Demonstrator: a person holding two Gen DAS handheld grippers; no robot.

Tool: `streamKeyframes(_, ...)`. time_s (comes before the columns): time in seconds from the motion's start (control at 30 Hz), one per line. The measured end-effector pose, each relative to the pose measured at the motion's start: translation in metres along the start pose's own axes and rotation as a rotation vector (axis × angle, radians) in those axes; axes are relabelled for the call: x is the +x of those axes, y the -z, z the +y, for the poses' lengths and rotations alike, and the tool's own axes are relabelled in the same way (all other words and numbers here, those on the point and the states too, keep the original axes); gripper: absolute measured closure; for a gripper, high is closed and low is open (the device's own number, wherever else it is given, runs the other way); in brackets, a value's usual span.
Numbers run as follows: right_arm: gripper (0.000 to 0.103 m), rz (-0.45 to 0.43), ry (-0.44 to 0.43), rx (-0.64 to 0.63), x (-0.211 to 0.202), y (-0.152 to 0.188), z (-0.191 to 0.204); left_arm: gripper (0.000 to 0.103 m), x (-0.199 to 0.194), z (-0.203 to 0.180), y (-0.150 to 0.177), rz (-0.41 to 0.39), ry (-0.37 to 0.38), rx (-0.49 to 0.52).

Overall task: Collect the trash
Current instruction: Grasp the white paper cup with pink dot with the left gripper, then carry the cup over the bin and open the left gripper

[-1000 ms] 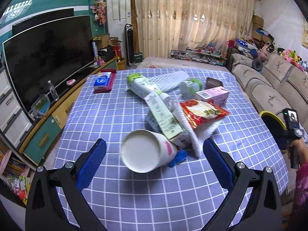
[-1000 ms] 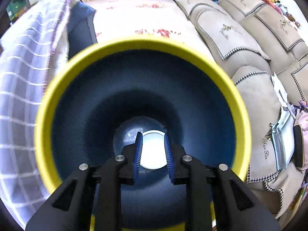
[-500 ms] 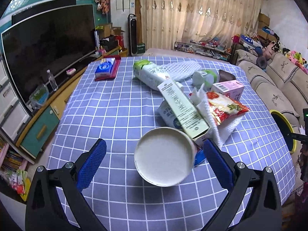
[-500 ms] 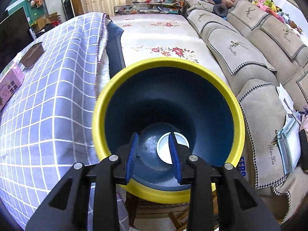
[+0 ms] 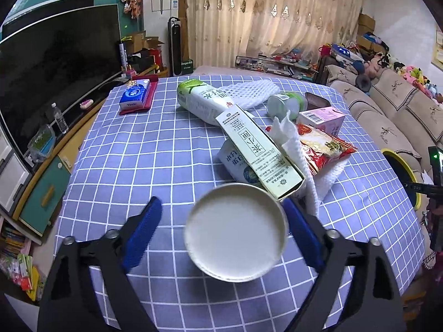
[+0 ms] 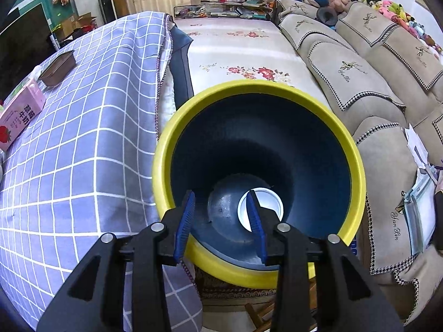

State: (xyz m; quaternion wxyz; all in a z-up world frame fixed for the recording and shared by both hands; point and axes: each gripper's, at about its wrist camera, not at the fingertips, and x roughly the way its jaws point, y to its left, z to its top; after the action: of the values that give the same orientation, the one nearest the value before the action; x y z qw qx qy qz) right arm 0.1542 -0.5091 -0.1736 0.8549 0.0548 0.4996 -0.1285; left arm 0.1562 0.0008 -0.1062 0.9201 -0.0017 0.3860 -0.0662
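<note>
Now my left gripper (image 5: 223, 222) is spread wide around a white paper cup (image 5: 235, 232) lying on the checked tablecloth (image 5: 144, 149); its right pad looks to touch the rim, the left stands apart. My right gripper (image 6: 221, 215) hangs partly open, holding nothing, over the yellow-rimmed bin (image 6: 257, 182) beside the table, a white lid (image 6: 270, 202) at its bottom.
</note>
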Motion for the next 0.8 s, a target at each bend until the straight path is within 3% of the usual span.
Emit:
streamKeyframes(0.07,0.066,-0.001,-0.004,-0.003,-0.001,0.001,0.001,0.038,0.000,0.001,-0.001,0.009,0.027,-0.011)
streamKeyframes(0.17,0.066,-0.004,-0.009,-0.006,-0.003,0.002,0.002,0.041,-0.004,0.002,0.000,0.001,0.012,-0.006)
streamKeyframes(0.57,0.066,-0.053,-0.045,-0.012,-0.025,0.006,0.003,0.042,-0.070,-0.016,0.003,-0.046,0.006,0.095)
streamKeyframes(0.8,0.066,-0.107,-0.058,0.012,-0.047,0.015,-0.007,0.042,-0.089,-0.067,-0.013,-0.079,0.131,0.201)
